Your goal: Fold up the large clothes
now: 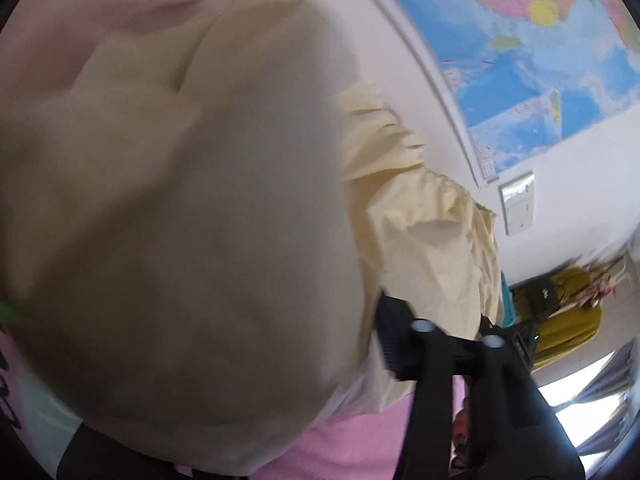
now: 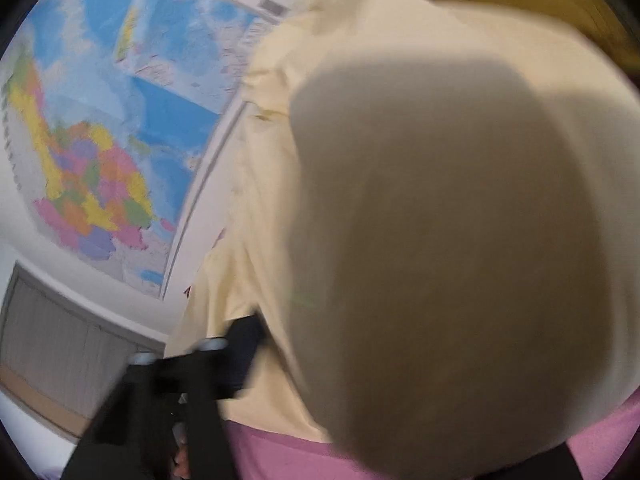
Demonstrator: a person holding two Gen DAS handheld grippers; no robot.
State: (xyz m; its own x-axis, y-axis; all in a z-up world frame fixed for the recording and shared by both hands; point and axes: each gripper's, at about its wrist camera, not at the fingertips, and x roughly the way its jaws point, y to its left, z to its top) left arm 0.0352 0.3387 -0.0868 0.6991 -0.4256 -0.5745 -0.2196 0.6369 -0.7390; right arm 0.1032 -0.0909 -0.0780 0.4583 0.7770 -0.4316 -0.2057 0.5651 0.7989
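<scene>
A large cream garment (image 1: 192,208) bulges right in front of the left wrist camera and hides that gripper's own fingers. It billows just as close to the right wrist camera as a blurred cream garment (image 2: 440,240), covering that gripper's fingers too. Each view shows the other hand's tool. My right gripper (image 1: 452,320) is black, its fingers standing somewhat apart at the garment's gathered edge. My left gripper (image 2: 192,344) is blurred against the cloth's lower edge. Whether either gripper's pads press the fabric is unclear.
A pink sheet (image 1: 360,440) lies under the garment. A big world map (image 2: 120,120) hangs on the white wall behind. A mustard-yellow item (image 1: 568,320) sits at the right, near a bright window (image 1: 592,392). A grey panel (image 2: 52,340) stands below the map.
</scene>
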